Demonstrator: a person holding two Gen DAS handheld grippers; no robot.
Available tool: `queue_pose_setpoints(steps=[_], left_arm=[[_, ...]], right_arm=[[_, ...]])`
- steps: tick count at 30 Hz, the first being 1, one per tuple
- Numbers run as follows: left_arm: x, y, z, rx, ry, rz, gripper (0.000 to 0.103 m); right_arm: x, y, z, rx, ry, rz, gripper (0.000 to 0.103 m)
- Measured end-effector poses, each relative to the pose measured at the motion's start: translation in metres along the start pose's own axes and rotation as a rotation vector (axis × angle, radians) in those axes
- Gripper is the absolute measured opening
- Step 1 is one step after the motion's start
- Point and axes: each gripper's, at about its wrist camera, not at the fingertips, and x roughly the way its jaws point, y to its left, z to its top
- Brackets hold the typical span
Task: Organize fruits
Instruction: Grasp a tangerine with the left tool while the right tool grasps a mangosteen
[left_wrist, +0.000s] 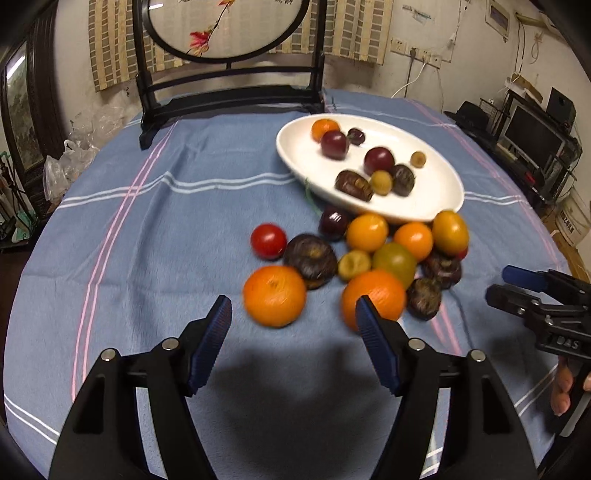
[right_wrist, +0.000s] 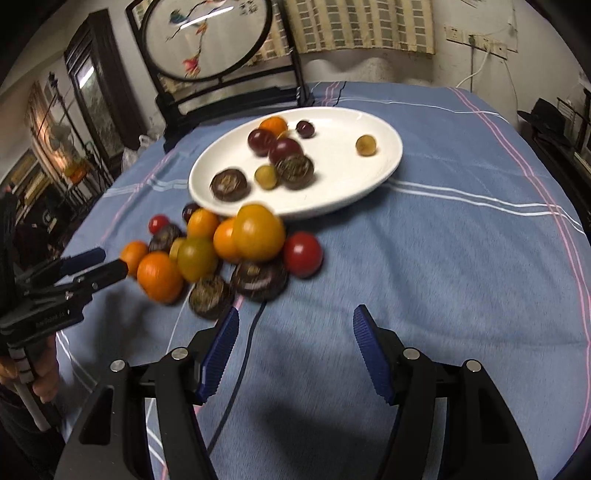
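A white oval plate on the blue striped cloth holds several small fruits: dark plums, brown chestnut-like ones, yellow-green ones and one orange. Just in front of it lies a loose pile with two oranges, yellow tomatoes, a red tomato and dark brown fruits. My left gripper is open right at the two oranges, its pads pressing on nothing. My right gripper is open and empty over bare cloth, right of the pile.
A dark wooden stand with a round embroidered panel rises behind the plate. A thin dark cable runs across the cloth below the pile. Plastic bags lie past the table's left edge. Shelves and a monitor stand at right.
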Motion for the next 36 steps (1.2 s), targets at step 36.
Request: queue_pose_setpoints(steps=[36], left_arm=[[0.004,0.023,-0.003,-0.047,-0.006,-0.045,0.041]], right_arm=[[0.04,0.07,0.006,-0.144,0.12,0.018,0.047]])
